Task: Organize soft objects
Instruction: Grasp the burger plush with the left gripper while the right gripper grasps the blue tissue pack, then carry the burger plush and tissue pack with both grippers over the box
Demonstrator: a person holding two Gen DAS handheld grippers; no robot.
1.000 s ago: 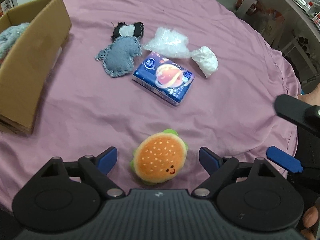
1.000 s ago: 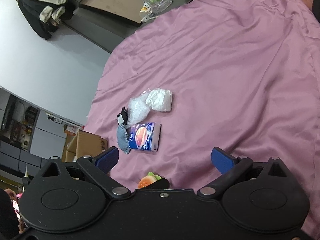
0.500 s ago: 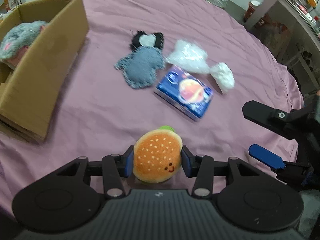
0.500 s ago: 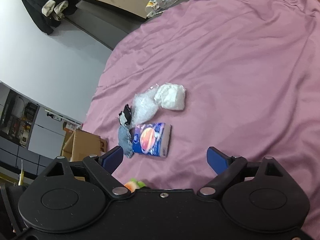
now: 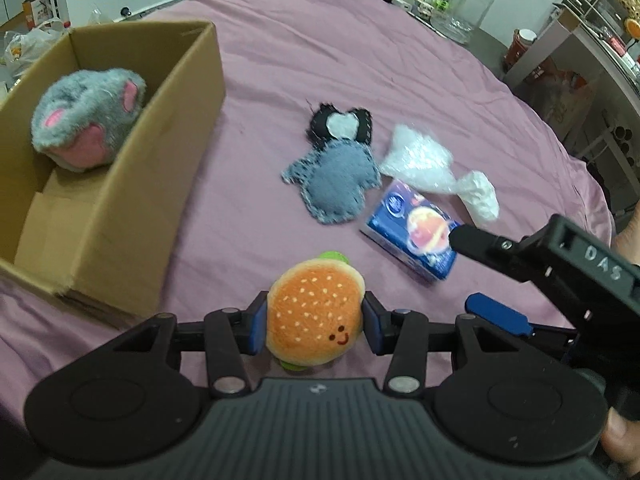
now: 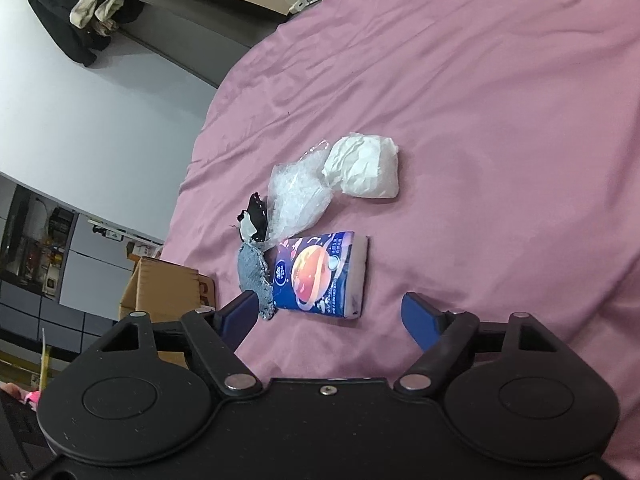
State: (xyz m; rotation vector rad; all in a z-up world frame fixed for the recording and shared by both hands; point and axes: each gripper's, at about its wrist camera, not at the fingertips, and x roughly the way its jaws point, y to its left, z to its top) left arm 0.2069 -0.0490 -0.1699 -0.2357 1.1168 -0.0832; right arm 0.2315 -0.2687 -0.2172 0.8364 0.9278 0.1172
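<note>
Left wrist view: the left gripper (image 5: 314, 326) clamps a burger plush (image 5: 316, 314) beside the cardboard box (image 5: 160, 184), where a grey plush (image 5: 86, 116) already sits. Right wrist view: the right gripper (image 6: 330, 318), jaws closing on nothing, nears the tissue pack (image 6: 320, 274); a denim toy (image 6: 254, 276), black patch (image 6: 254, 216), plastic bag (image 6: 296, 196) and white wad (image 6: 364, 168) await sorting.

a lived-in home: pink cloth-covered table (image 5: 360, 60), glass jar (image 5: 466, 0), clothes heap (image 6: 84, 4).

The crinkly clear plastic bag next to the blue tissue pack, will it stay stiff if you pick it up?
Probably not. The clear plastic bag lies crumpled and creased on the pink cloth, so it should flop and fold. It looks thin and nearly empty, so likely very light. Its shiny film may slip between the pads.
</note>
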